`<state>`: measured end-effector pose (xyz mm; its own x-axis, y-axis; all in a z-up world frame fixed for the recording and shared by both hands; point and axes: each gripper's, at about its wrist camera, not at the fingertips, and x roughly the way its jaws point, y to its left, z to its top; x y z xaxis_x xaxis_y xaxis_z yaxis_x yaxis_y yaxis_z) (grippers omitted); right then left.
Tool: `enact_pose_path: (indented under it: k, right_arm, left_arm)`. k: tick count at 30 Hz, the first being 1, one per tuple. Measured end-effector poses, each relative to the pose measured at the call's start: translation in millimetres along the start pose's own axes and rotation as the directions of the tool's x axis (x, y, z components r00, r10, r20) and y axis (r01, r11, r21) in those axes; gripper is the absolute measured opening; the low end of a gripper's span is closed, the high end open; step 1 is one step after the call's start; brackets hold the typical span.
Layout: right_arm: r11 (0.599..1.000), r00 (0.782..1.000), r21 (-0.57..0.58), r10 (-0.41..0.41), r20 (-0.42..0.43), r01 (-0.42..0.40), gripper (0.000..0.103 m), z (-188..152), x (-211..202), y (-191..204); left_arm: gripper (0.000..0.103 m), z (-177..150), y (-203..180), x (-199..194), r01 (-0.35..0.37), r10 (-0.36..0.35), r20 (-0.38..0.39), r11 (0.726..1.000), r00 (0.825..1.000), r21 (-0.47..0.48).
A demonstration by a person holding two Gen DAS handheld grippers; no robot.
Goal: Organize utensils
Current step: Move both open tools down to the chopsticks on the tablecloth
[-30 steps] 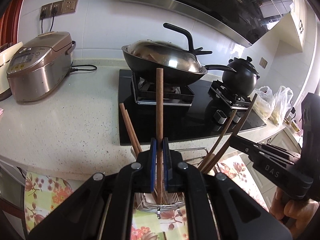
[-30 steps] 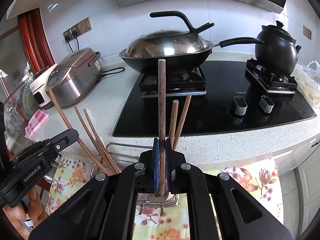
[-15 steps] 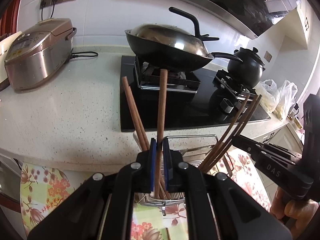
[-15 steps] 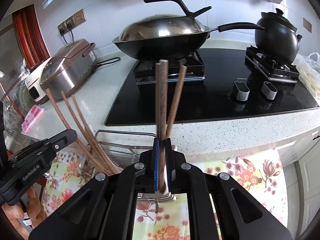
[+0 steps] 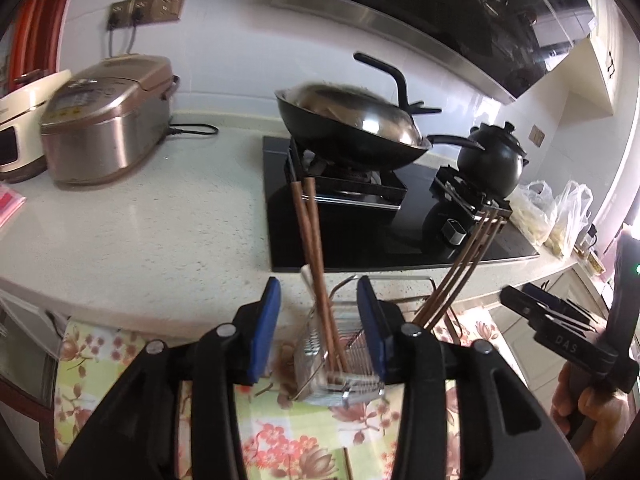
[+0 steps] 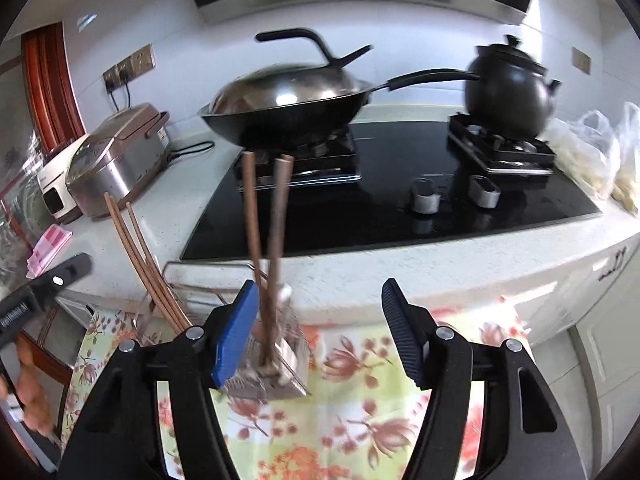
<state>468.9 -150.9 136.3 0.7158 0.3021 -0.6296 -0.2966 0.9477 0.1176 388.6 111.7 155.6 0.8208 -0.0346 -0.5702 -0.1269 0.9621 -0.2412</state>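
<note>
**A:** How do the two hand-held grippers stand?

**B:** The left gripper, black with blue pads, has just been opening; its jaws are parted, and two brown wooden chopsticks stand between them, touched by neither pad. The right gripper has likewise just been opening and its jaws stand wide; another pair of brown chopsticks rises close beside its left blue pad, and whether they touch the pad cannot be told.

**A:** Where do the chopsticks rest?

**B:** Their lower ends sit in a wire-mesh metal utensil basket, near the viewer, on a floral-patterned cloth. A third bundle of thin brown chopsticks leans out to the right from a neighbouring compartment in the left wrist view; the same bundle leans left in the right wrist view.

**A:** And farther off?

**B:** A white speckled countertop, a black glass hob, a lidded black wok, a black clay pot at far right, and a metal rice cooker at far left.
</note>
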Motion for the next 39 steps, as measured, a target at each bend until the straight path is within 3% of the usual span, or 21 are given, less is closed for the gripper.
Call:
enact_pose_path:
  k: [4,9,12,16,22,29,39]
  right_arm:
    - [0.999,0.999,0.012,-0.037,0.011,0.037,0.065,-47.5,-23.7,-22.6]
    - [0.997,0.997,0.035,-0.064,-0.048,0.066,0.066,-133.1,-41.1,-43.9]
    - [0.994,0.992,0.067,-0.078,-0.1,0.085,0.066,-184.0,-49.9,-57.9]
    - [0.991,0.985,0.091,-0.08,-0.155,0.094,0.068,-228.0,-58.5,-71.1]
    - [0.99,0.981,0.092,-0.088,-0.17,0.105,0.069,-245.1,-66.0,-81.6]
    - [0.991,0.983,0.096,-0.078,-0.165,0.095,0.07,-246.3,-69.1,-84.0]
    - [0.995,0.984,0.075,-0.059,-0.169,0.073,0.071,-240.9,-65.3,-64.5]
  left_arm:
    - [0.043,-33.8,12.0,-27.7,-0.008,0.008,-0.006,1.0,1.0,-0.014]
    - [0.041,-109.2,21.3,-37.7,0.001,-0.004,-0.108,0.999,0.994,-0.036]
    - [0.033,-166.4,12.6,-34.2,0.018,-0.02,-0.2,1.0,0.979,-0.012]
    - [0.027,-214.4,-5.5,-25.0,0.036,-0.026,-0.284,0.999,0.958,0.033]
    - [0.021,-240.6,-23.8,-7.4,0.062,-0.037,-0.351,0.996,0.936,0.059]
    - [0.013,-249.3,-33.0,12.7,0.036,0.009,-0.392,0.993,0.92,0.109]
    - [0.008,-250.3,-39.6,18.5,0.02,0.054,-0.392,0.983,0.918,0.182]
